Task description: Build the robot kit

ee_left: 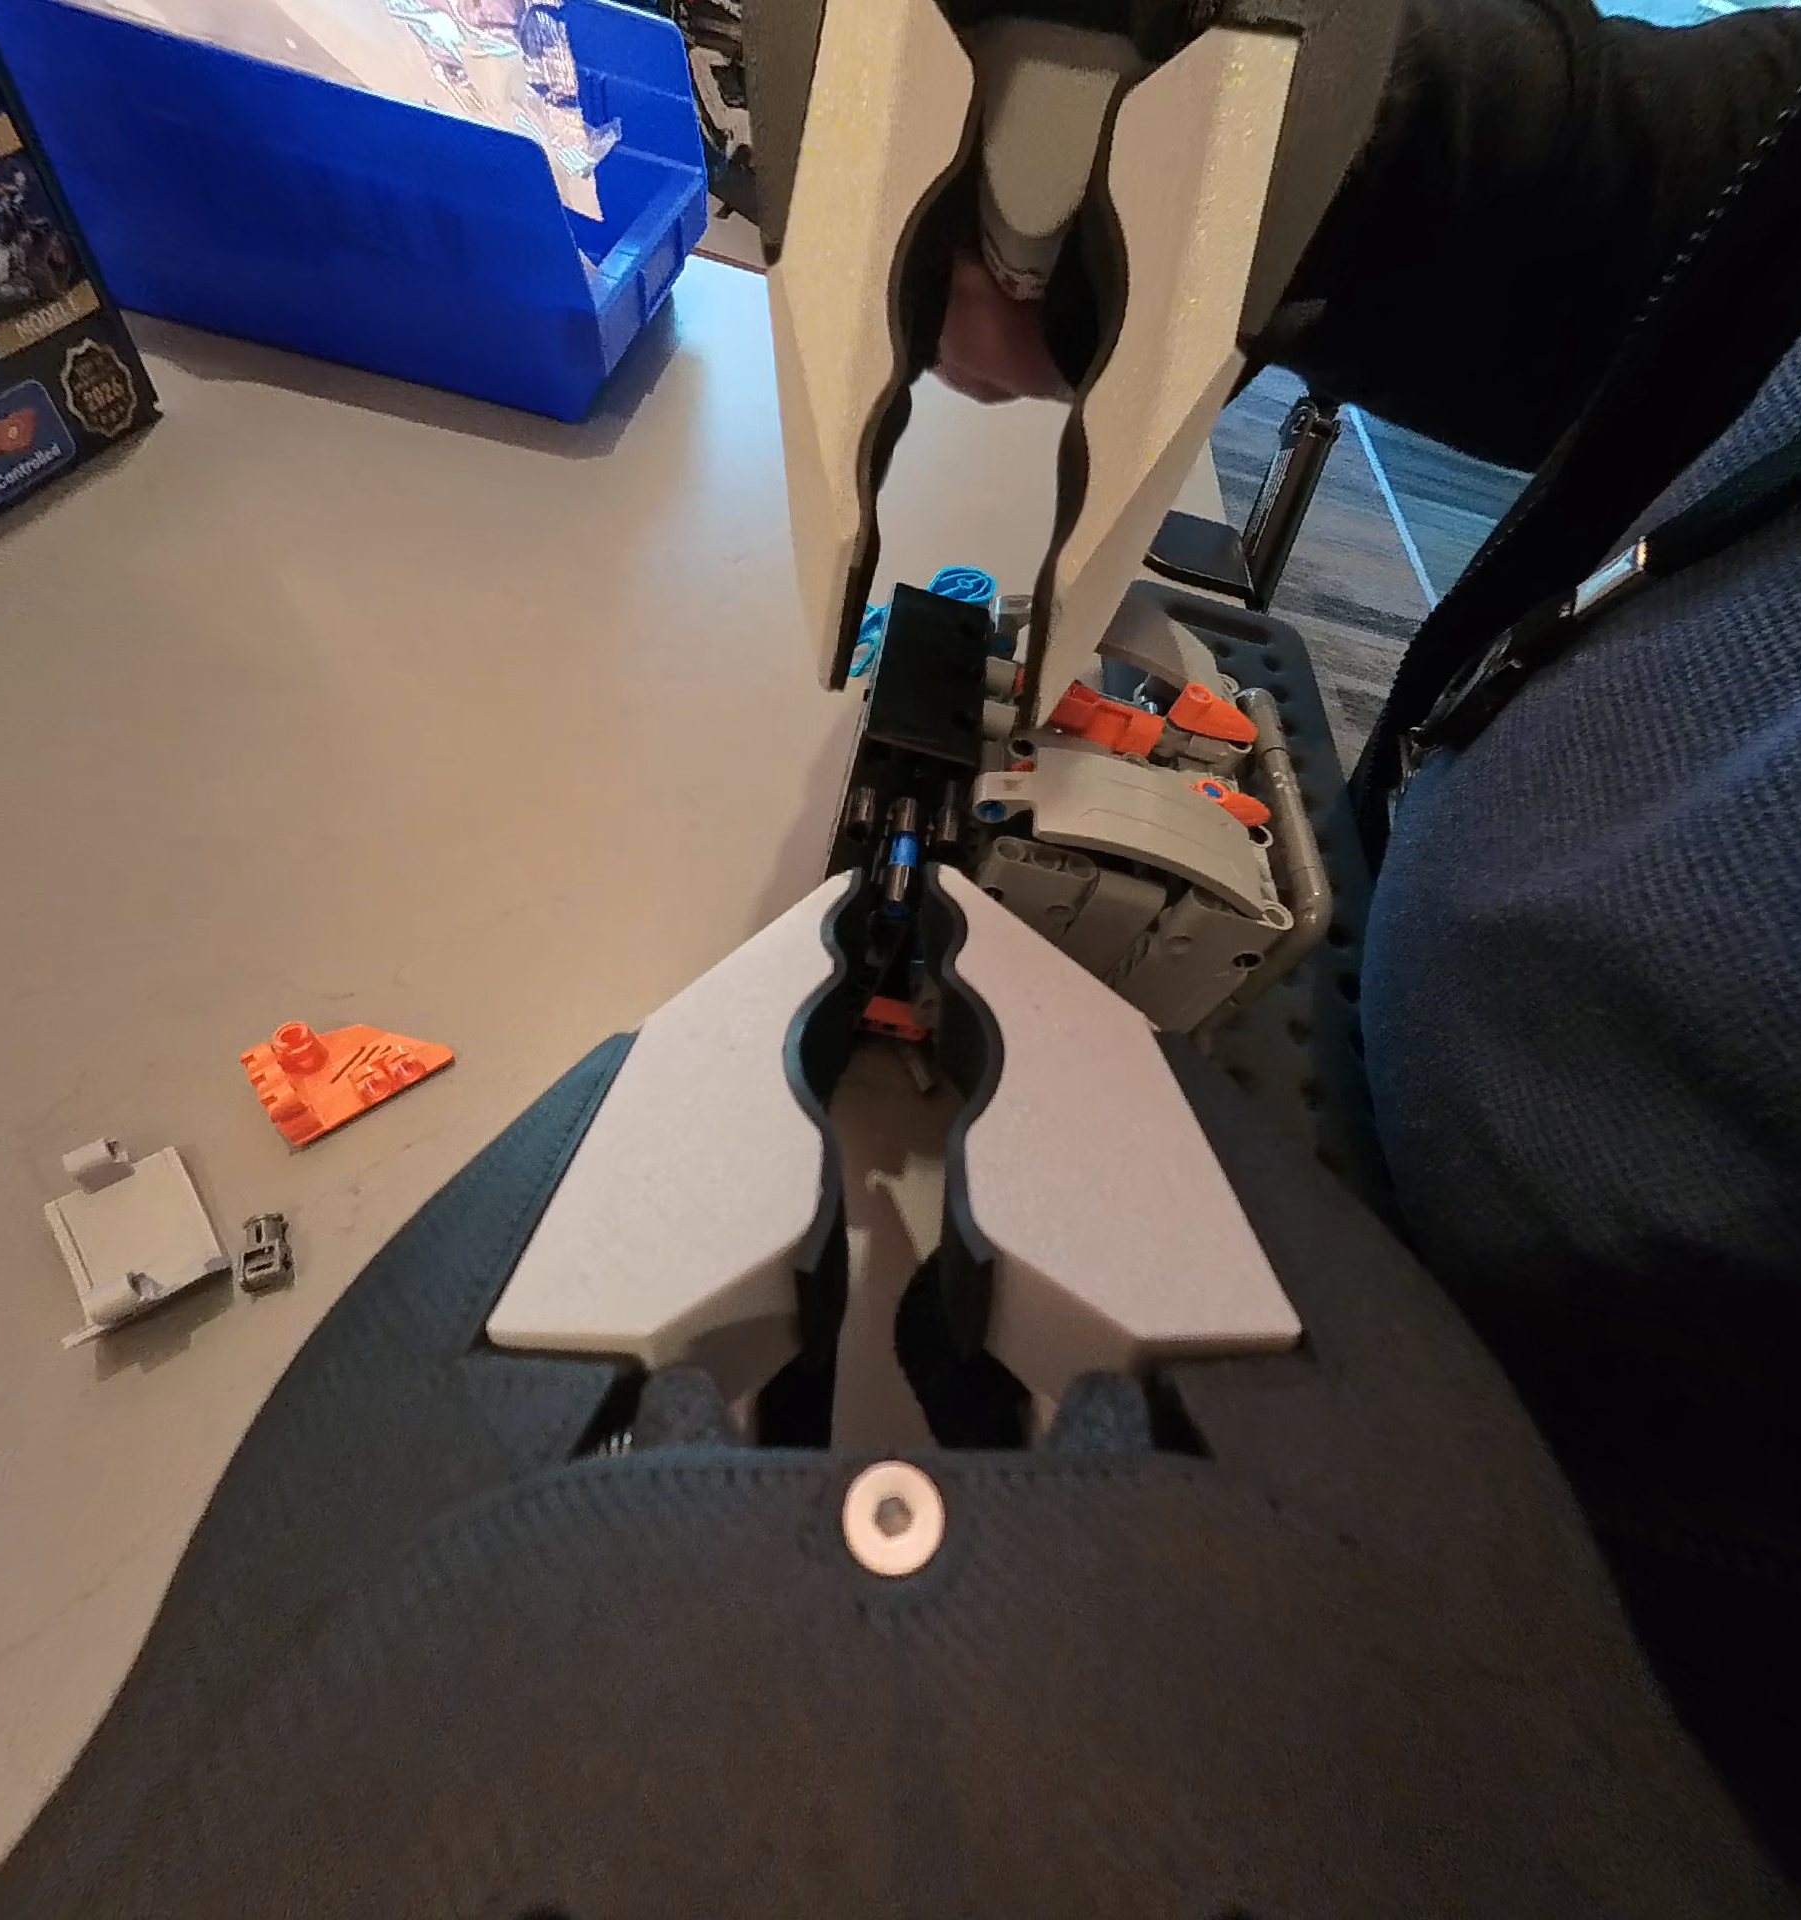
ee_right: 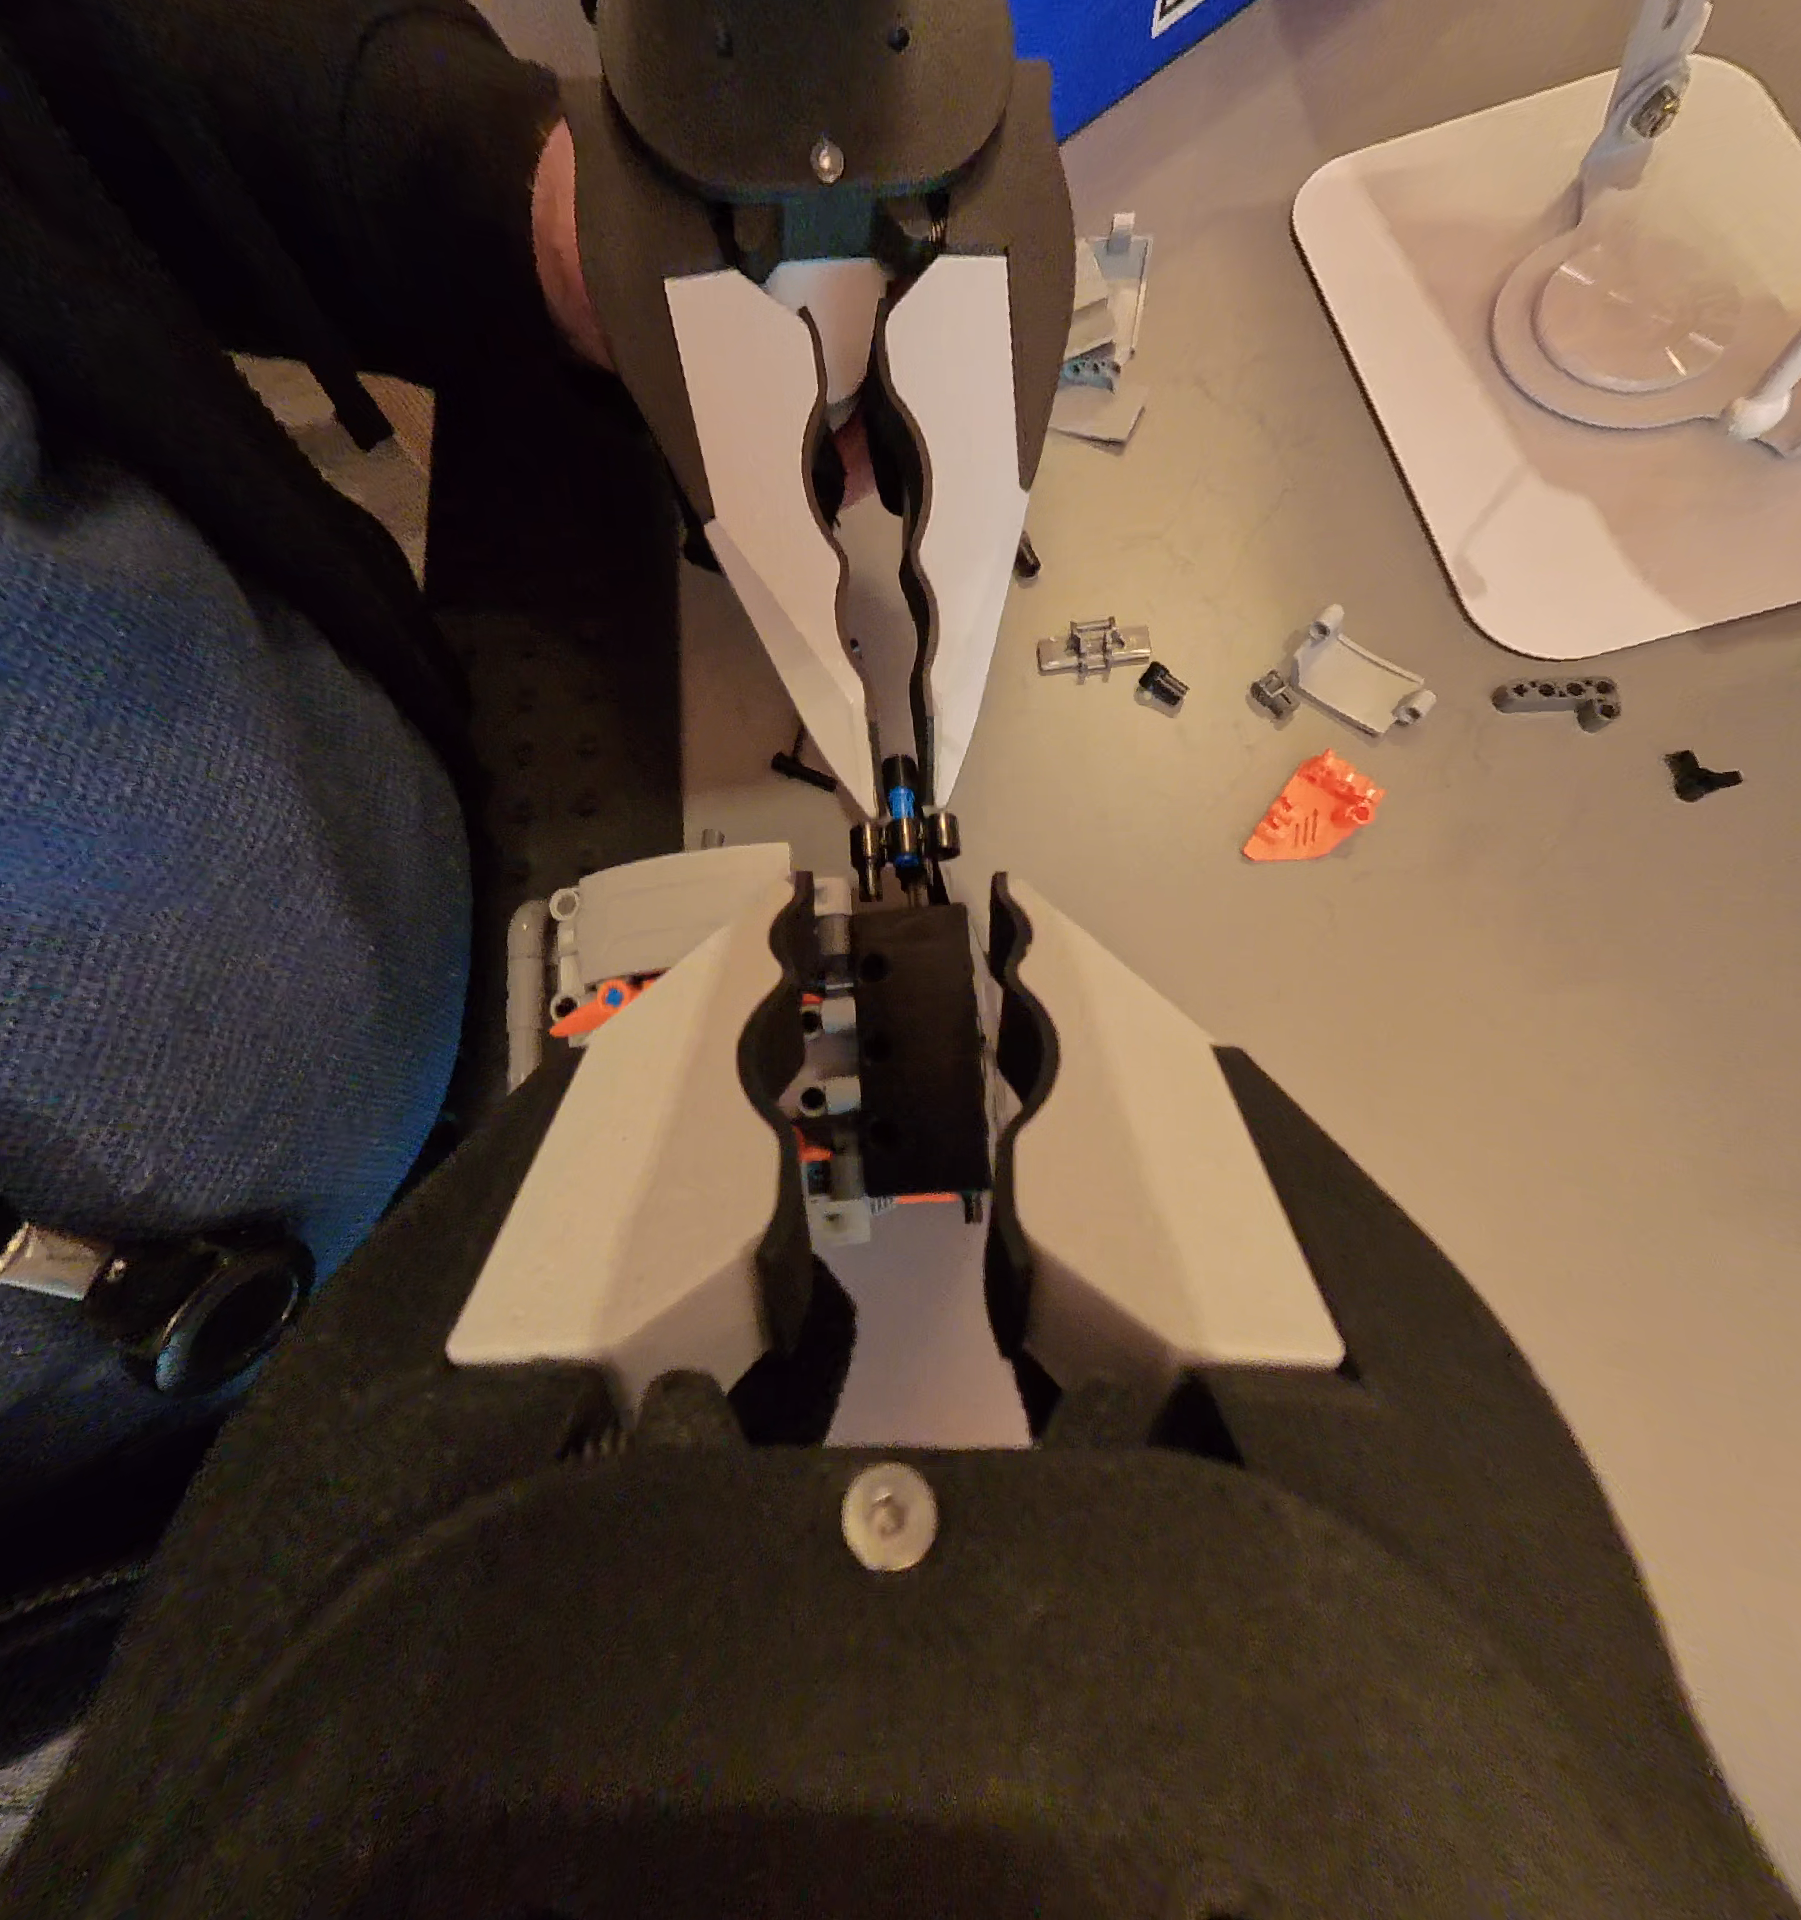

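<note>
At the bench [ee_left: 480, 748] edge, we see our left tool [ee_left: 894, 883] pinched on a blue-and-black pin [ee_left: 901, 868] opposite our right tool [ee_right: 894, 904], clamped around the brick model's black block [ee_right: 922, 1049].

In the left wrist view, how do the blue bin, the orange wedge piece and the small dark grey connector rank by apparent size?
Largest to smallest, as they look:
1. blue bin, though cut off by the frame edge
2. orange wedge piece
3. small dark grey connector

The bin lies farthest from the camera and still looks largest, so this order seems safe.
</note>
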The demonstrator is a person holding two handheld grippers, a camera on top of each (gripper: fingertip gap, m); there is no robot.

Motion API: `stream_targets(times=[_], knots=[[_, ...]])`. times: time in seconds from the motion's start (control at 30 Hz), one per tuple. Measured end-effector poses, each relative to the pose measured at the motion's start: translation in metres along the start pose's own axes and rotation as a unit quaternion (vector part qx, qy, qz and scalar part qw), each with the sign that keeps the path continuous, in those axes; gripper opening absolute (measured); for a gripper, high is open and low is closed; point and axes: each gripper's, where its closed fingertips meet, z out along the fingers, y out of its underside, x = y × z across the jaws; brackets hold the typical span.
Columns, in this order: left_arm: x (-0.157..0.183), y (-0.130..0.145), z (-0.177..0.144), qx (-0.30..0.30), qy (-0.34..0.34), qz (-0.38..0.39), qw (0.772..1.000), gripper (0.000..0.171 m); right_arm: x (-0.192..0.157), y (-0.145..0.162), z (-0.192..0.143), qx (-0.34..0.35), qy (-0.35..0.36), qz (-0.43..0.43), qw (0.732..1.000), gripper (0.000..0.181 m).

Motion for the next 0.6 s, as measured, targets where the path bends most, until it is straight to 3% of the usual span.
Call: stream_targets(times=[0.33, 0.6], knots=[[0.000, 0.000, 0.000, 0.011, -0.009, -0.002, 1.000, 0.007, 0.003, 0.001, 0.016, -0.010, -0.030, 0.012, 0.999, 0.010], [0.000, 0.000, 0.001, 0.010, -0.017, 0.002, 1.000, 0.006, 0.004, 0.001, 0.018, 0.005, -0.031, 0.007, 0.999, 0.009]])
